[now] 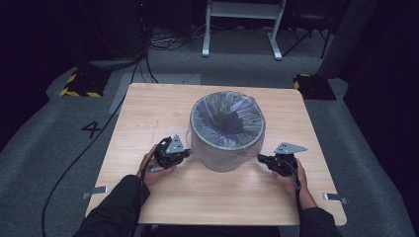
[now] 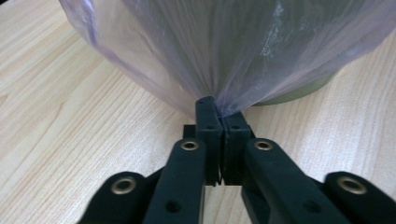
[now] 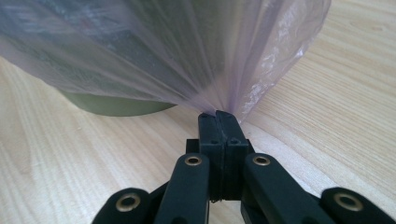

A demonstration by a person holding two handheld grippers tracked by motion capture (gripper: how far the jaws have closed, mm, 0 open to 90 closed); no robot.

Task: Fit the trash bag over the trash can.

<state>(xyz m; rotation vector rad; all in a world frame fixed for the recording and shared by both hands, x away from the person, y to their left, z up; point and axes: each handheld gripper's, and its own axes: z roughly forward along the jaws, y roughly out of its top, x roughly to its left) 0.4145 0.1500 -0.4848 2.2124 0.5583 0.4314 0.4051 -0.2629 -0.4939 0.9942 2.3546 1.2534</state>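
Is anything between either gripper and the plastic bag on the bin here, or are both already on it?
Nothing visible stands between them. The left gripper and the right gripper are each shut on a pinch of the purple bag, which is draped over the bin on the table.

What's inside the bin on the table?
A thin purple bag lines the bin, folded over its rim. Both grippers pinch its skirt outside. The bag's creased film hides whatever is at the bottom.
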